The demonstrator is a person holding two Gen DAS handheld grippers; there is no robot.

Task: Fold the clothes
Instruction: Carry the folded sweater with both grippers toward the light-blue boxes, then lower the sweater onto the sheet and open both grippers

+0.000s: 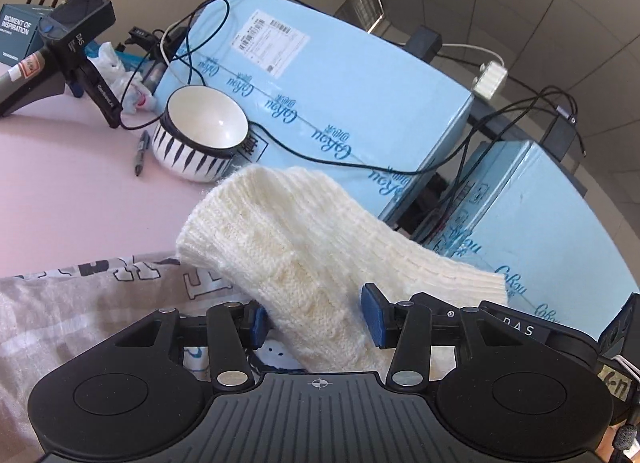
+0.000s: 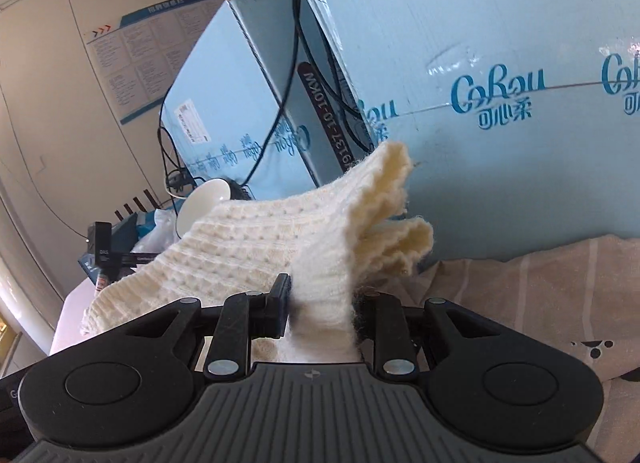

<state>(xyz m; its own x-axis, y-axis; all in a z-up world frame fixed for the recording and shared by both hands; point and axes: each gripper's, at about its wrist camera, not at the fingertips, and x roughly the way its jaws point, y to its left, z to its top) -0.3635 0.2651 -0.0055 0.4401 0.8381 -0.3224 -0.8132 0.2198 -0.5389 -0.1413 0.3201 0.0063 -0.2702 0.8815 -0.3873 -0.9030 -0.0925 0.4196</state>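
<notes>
The cream knit garment (image 1: 304, 263) hangs above the printed cloth (image 1: 80, 303), its long axis running between both grippers. The left gripper (image 1: 314, 321) straddles it, pads spread; the right gripper (image 2: 320, 311) is clenched on its ribbed end, flaring toward the blue boxes (image 2: 500, 143).

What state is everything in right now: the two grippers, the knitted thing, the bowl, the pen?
Left gripper: open, knit between its pads.
Right gripper: shut on the knit.
Cream knit garment: lifted, draped.
Striped bowl: tilted, empty.
Marker pen: lying flat, capped.
Patterned cloth: spread underneath.
</notes>
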